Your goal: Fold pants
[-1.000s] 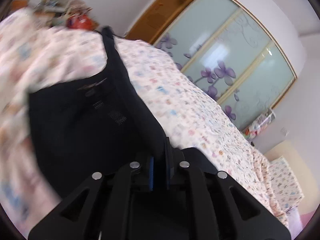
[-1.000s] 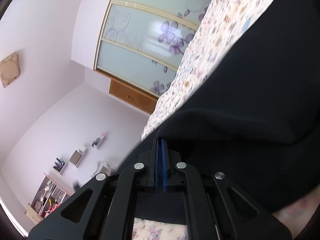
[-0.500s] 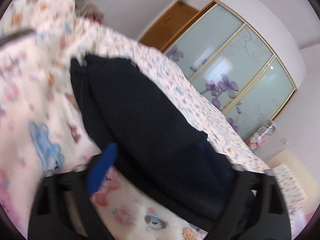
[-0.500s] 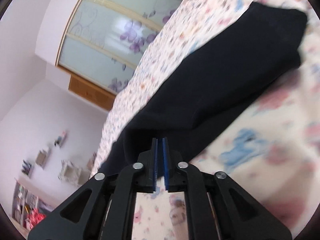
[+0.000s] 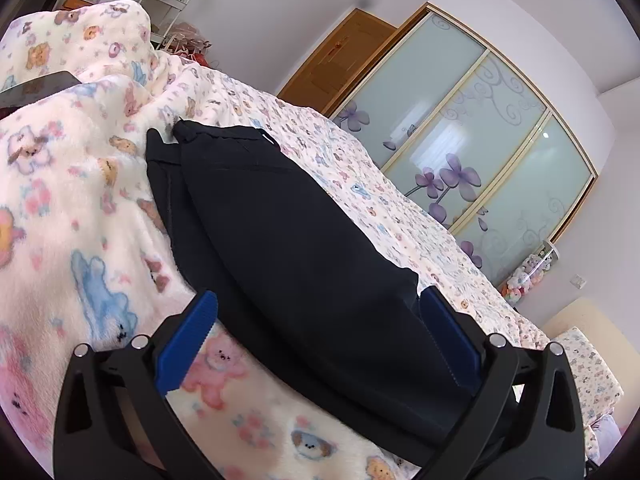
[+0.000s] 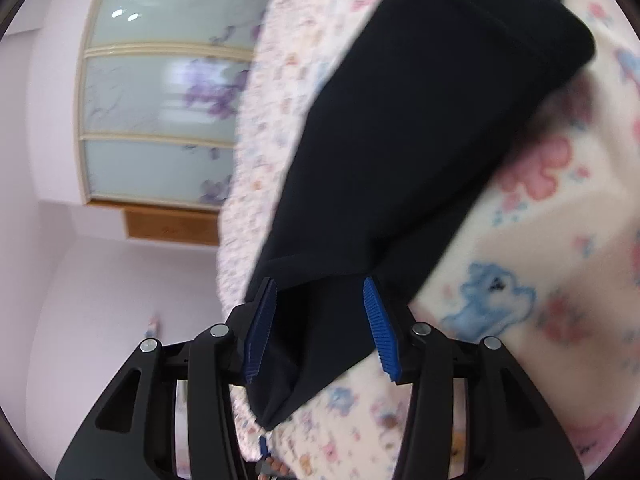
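Now spread wide on the left gripper (image 5: 318, 342), jaws straddling the near end of the black pants (image 5: 280, 240) without pinching; likewise parted on the right gripper (image 6: 320, 324), cloth lying loose between the blue pads (image 6: 378, 328). Stretched long and doubled along the bear-print blanket (image 5: 80, 208), with the wardrobe (image 5: 472, 152) well beyond. Probably a lengthwise fold just laid and released, though motion blur on the right leaves that unsure. Next: re-grip one end, carry it over toward the other.

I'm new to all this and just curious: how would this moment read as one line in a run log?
step: fold laid | pants: folded lengthwise, flat on blanket | left gripper: open, released | right gripper: open, released
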`<state>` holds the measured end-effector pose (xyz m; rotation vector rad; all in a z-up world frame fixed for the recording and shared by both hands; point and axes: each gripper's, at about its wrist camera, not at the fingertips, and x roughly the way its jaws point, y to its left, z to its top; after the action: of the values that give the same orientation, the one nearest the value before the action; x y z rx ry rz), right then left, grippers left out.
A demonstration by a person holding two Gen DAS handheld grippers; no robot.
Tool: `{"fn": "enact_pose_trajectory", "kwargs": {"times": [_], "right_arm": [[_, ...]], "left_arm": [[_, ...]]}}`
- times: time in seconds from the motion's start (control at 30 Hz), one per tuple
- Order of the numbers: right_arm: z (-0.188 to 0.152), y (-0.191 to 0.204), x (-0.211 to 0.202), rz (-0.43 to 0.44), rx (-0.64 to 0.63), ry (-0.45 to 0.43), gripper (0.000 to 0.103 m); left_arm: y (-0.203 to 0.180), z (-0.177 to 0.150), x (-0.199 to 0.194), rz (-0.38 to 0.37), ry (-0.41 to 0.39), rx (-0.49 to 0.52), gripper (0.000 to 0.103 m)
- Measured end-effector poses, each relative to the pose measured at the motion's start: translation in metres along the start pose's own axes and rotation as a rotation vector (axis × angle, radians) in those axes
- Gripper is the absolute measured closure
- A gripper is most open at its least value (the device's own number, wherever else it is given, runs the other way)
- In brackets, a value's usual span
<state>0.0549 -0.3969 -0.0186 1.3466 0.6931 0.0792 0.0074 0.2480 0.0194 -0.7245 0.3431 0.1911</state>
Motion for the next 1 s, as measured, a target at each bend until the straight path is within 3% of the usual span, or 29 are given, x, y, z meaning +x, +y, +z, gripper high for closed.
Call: {"fn": "enact_pose_trajectory", "kwargs": {"times": [0.27, 0.33, 0.37, 0.47, 0.6, 0.67, 0.77, 0.83, 0.87, 1.0], "right_arm": [[0.018, -0.008, -0.001, -0.088, 0.096, -0.129, 0.059], [0.025, -0.006, 0.001, -0.151, 0.057, -0.179, 0.076], [0.031, -0.004, 0.004, -0.191, 0.024, -0.205, 0.096], [0.045, 0.021, -0.001, -0.268, -0.135, -0.247, 0.098], [0.037, 0.097, -0.048, -0.188, -0.562, -0.454, 0.099], [0.032, 0.108, -0.061, -0.257, -0.726, -0.527, 0.099], [0.057, 0.062, -0.046, -0.411, -0.556, -0.396, 0.099], [0.068, 0.011, -0.036, -0.452, -0.394, -0.292, 0.098], [0.066, -0.003, -0.037, -0.445, -0.360, -0.272, 0.098], [0.059, -0.035, -0.052, -0.279, -0.222, -0.255, 0.093]], "left_arm": [[0.000, 0.000, 0.005, 0.001, 0.026, -0.005, 0.002], [0.001, 0.000, 0.005, 0.001, 0.030, -0.008, 0.002], [0.001, 0.000, 0.006, -0.001, 0.031, -0.011, 0.002], [0.003, 0.000, 0.007, -0.004, 0.034, -0.018, 0.002], [0.004, 0.001, 0.007, -0.003, 0.035, -0.018, 0.002], [0.005, 0.002, 0.008, -0.004, 0.037, -0.019, 0.002], [0.005, 0.001, 0.007, -0.006, 0.037, -0.024, 0.002], [0.006, 0.001, 0.008, -0.006, 0.040, -0.025, 0.002], [0.006, 0.001, 0.008, -0.008, 0.039, -0.026, 0.002], [0.006, 0.000, 0.011, -0.008, 0.041, -0.028, 0.002]]}}
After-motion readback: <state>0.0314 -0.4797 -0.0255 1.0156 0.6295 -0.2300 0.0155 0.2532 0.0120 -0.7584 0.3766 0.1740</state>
